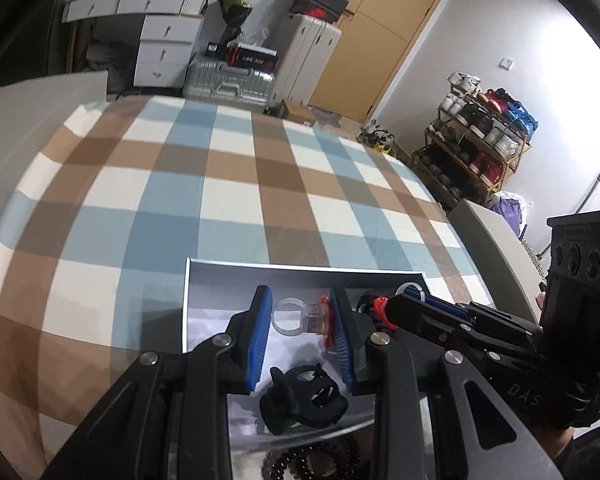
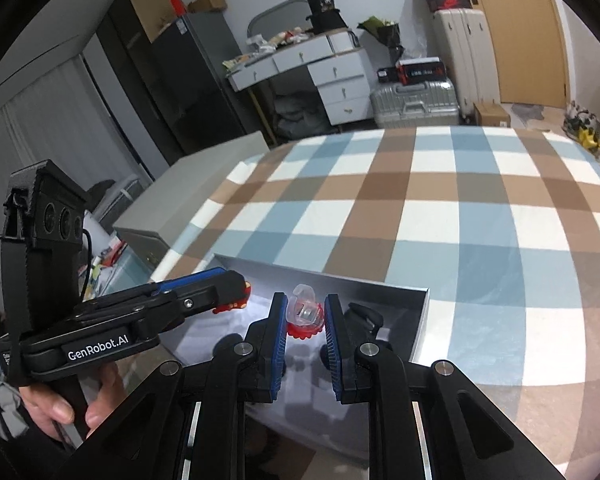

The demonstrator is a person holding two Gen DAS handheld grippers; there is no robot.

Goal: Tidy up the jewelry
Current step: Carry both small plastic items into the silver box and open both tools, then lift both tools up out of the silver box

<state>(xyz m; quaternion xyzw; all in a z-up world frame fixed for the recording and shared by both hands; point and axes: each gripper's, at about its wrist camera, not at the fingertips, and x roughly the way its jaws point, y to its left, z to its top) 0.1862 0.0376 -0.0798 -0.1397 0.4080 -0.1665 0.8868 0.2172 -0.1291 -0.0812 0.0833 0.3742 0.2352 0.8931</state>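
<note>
Checked cloth (image 1: 228,184) in blue, brown and white covers the surface under both my claws; I cannot tell whether it is a bed or a desk.

An open grey box (image 1: 300,270) sits on the cloth at the near edge, white lining inside. Both claws hang over it, pointing down into it.

Left claw (image 1: 302,328): pads set narrow, holding a clear plastic ring with a red gem top (image 1: 296,314). The red top is pressed against the pad on the right side of the left wrist view; the clear band sticks out across the gap toward the other pad.

Right claw (image 2: 305,322): also narrow, gripping a second clear ring with a red frilled base (image 2: 306,316), its pads on either side of the ring.

The two claws are close together above the box, the right one crossing in beside the left.

In the box below the left claw: a black ring-like piece (image 1: 300,398) lying on the lining.

Just outside the near wall: a dark coiled band (image 1: 312,460), partly hidden by the claw.
</note>
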